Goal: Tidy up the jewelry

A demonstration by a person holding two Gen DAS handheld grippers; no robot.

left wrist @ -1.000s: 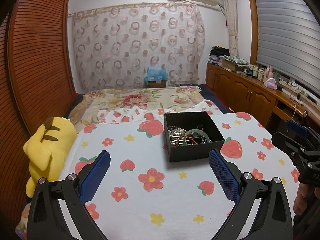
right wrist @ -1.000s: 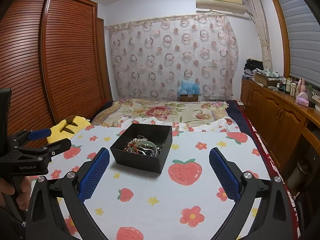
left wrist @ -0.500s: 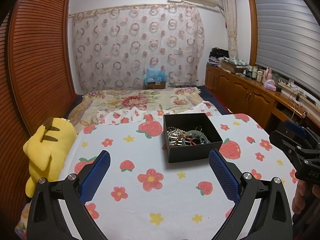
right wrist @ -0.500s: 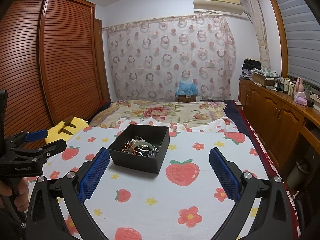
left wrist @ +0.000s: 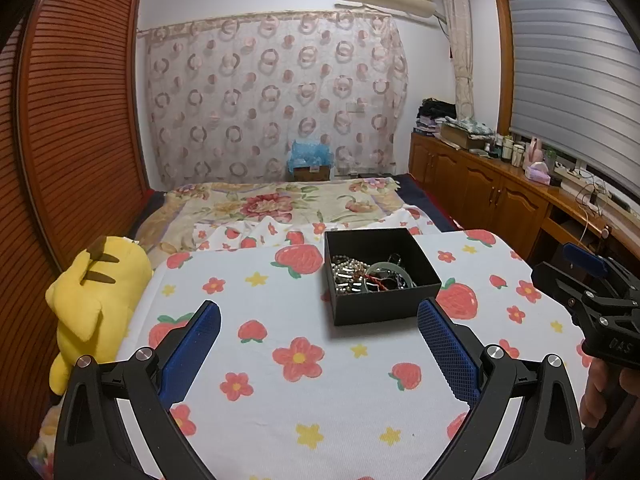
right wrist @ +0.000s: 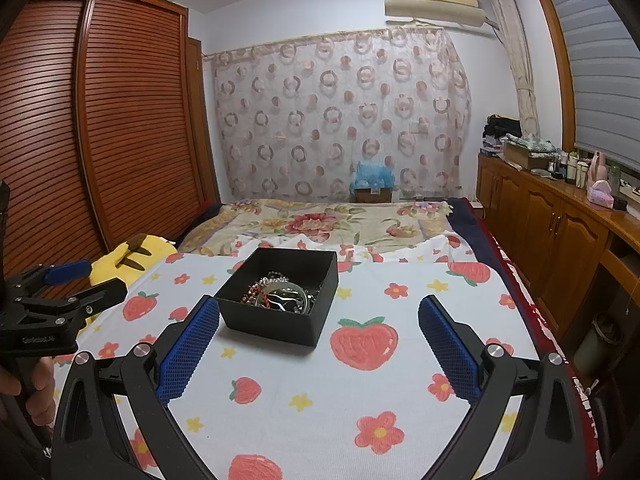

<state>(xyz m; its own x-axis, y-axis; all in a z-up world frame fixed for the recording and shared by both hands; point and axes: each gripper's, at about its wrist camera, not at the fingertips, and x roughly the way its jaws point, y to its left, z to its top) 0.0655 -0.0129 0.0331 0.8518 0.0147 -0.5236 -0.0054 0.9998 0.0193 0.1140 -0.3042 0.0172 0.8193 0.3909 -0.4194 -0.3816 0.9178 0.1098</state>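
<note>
The jewelry (left wrist: 368, 276), a tangled heap of beads, chains and a stiff pale bangle (left wrist: 386, 272) best pinched at its rim, lies in the black box (left wrist: 384, 306) right of centre, light, snag-prone, walls hemming it, on the strawberry sheet (left wrist: 320, 400) beside the yellow plush (left wrist: 94, 292) at left, both left tongs (left wrist: 318, 348) and right tongs (right wrist: 318, 346) wide open, empty.

Matt box, cloth sheet, shiny jewelry

Matt black cardboard box (left wrist: 382, 304) on soft printed cotton sheet (left wrist: 320, 392); inside it, glossy metal beads (right wrist: 272, 282); beside it, plush yellow toy (left wrist: 96, 300).
</note>
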